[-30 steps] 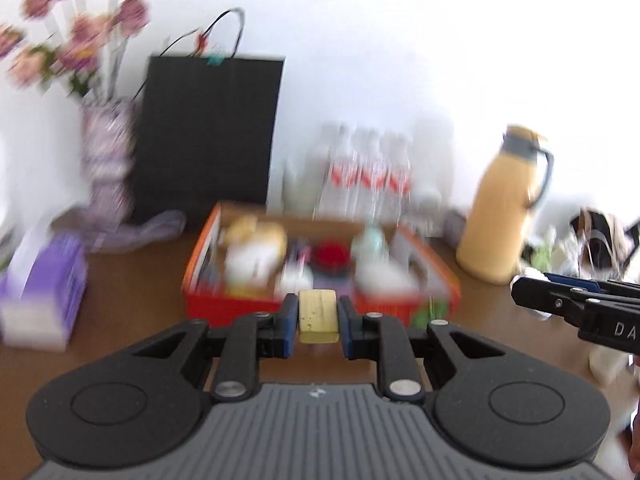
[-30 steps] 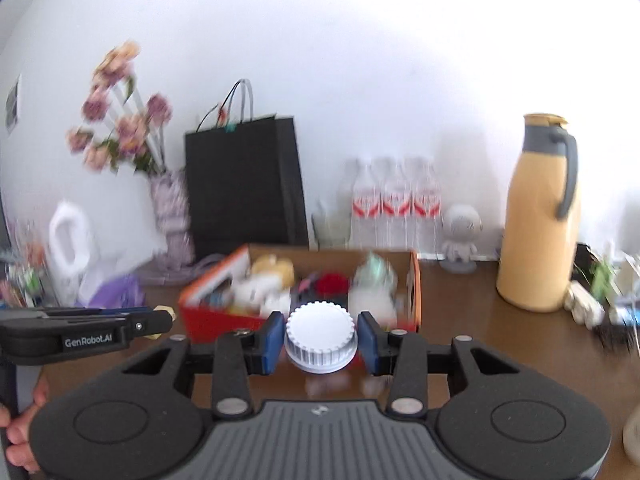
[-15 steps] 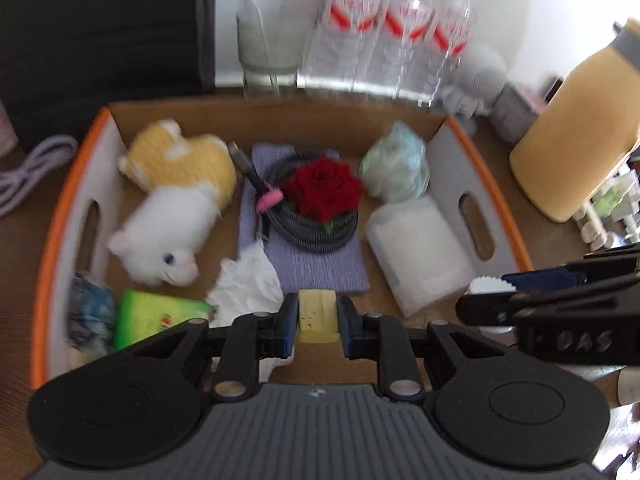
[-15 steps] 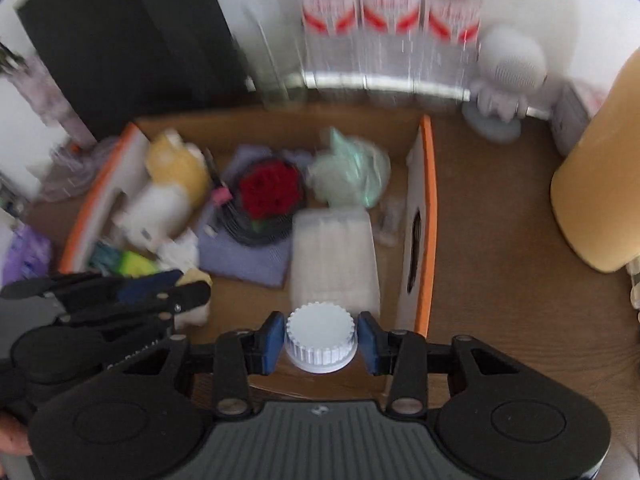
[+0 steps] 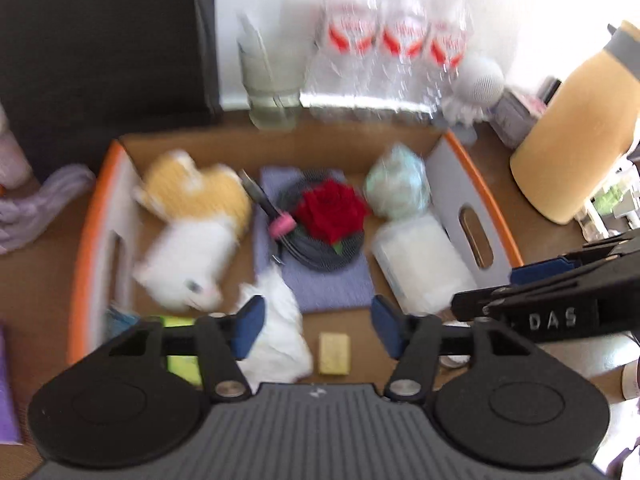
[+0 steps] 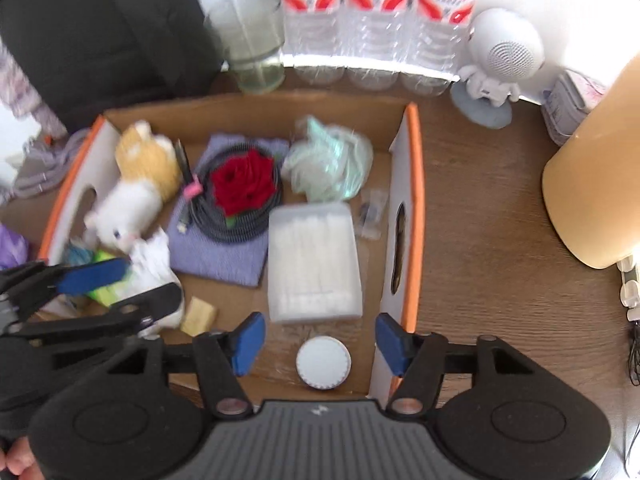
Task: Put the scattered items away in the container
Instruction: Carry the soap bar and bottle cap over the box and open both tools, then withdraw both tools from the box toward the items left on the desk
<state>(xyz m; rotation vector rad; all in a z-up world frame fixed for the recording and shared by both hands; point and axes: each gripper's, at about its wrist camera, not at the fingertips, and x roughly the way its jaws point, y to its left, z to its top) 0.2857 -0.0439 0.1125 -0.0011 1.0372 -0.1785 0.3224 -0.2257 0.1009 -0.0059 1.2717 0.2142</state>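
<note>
Both jaws just opened; eraser (image 5: 335, 353), cap (image 6: 323, 363) on box (image 6: 414, 216) floor

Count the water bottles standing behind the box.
3 water bottles, side by side against the wall behind the cardboard box: left, middle, right. More may be hidden.

We look down into the orange-edged cardboard box (image 6: 412, 216) on the brown wooden table (image 6: 492, 240). At the bottom of the frame our right gripper (image 6: 318, 340) has just been opening its blue-padded jaws, and they stand wide apart; the round white ribbed cap (image 6: 323, 364) lies free on the box floor between them, touching neither pad. Above it sits the clear plastic case of white cotton swabs (image 6: 314, 260). At lower left the left gripper (image 6: 120, 284) reaches in, with the small yellow block (image 6: 199, 312) lying just beside its tip. The red rose (image 6: 244, 186) on a coiled grey cable (image 6: 224, 224) fills the box's centre.
</note>
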